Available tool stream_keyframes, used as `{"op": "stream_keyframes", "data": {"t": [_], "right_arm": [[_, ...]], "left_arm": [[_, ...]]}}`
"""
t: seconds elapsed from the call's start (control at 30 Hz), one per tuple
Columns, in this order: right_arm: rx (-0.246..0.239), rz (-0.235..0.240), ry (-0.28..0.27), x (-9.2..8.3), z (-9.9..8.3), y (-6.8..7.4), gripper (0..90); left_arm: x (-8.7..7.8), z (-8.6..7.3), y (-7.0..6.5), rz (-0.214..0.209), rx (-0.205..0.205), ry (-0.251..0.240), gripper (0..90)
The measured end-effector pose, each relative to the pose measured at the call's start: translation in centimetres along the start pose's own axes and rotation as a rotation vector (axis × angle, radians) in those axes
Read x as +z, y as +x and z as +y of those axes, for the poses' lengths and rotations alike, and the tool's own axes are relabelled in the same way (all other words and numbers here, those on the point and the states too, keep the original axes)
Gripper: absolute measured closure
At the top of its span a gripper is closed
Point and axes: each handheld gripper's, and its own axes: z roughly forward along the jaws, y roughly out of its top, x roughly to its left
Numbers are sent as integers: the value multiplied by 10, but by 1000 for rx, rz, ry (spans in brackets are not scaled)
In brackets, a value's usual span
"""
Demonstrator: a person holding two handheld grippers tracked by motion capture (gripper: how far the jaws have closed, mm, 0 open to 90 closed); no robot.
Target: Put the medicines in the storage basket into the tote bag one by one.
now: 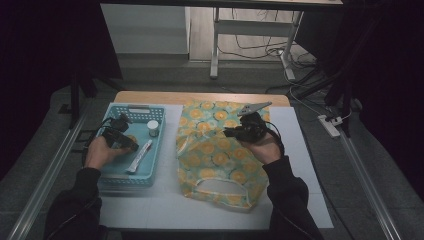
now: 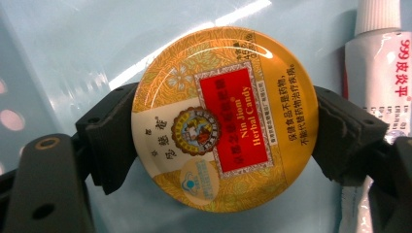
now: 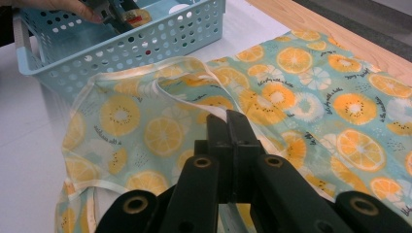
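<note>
Between left gripper jaws, candy tin

A person in dark long sleeves works with two black handheld grippers: the right gripper has screw-studded jaw arms and a grey three-cornered plate; the left gripper has blocky black pads and a trailing black cable.

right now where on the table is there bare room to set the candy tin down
Bare white mat runs along the near edge, in front of the blue basket and the fruit-print bag, and down the right side past the bag. Inside the basket it is crowded: candy tin, ointment tube, small bottle.
</note>
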Motion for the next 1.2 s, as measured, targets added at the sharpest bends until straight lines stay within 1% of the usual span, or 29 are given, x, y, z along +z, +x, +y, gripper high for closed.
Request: {"op": "stream_keyframes", "data": {"t": [0.17,0.27,0.3,0.4,0.43,0.5,0.57,0.6,0.63,0.7,0.87,0.93,1.2], "right_arm": [[3,0,-3,-1,0,-1,900],[4,-2,-7,-1,0,-1,900],[4,-2,-8,-1,0,-1,900],[6,-2,-9,0,-1,-1,900],[6,0,-9,-1,-1,-1,900],[9,0,-10,-1,-1,-1,900],[11,0,-10,0,-1,-1,900],[11,0,-10,0,-1,-1,900],[11,1,-10,-1,-1,-1,900],[11,1,-10,-1,-1,-1,900],[6,-2,-18,-1,0,-1,900],[5,-2,-19,-1,0,-1,900],[-2,-2,-21,-1,0,-1,900]], "left_arm": [[-3,-1,2,-22,-20,-21,203],[-8,-2,2,-27,-15,-44,204],[-10,-2,1,-31,-8,-54,204],[-17,-4,-1,-60,-3,-98,204],[-20,-4,-2,-64,7,-109,204],[-23,-5,-4,-71,13,-126,204],[-26,-6,-8,-88,27,-149,204],[-27,-6,-9,-93,26,-158,204],[-28,-6,-11,-91,40,-163,204],[-32,-8,-14,-97,55,-178,204],[-41,-12,-23,-118,82,-225,204],[-44,-13,-26,-114,93,-237,204],[-57,-20,-42,-147,136,-307,204]]}}
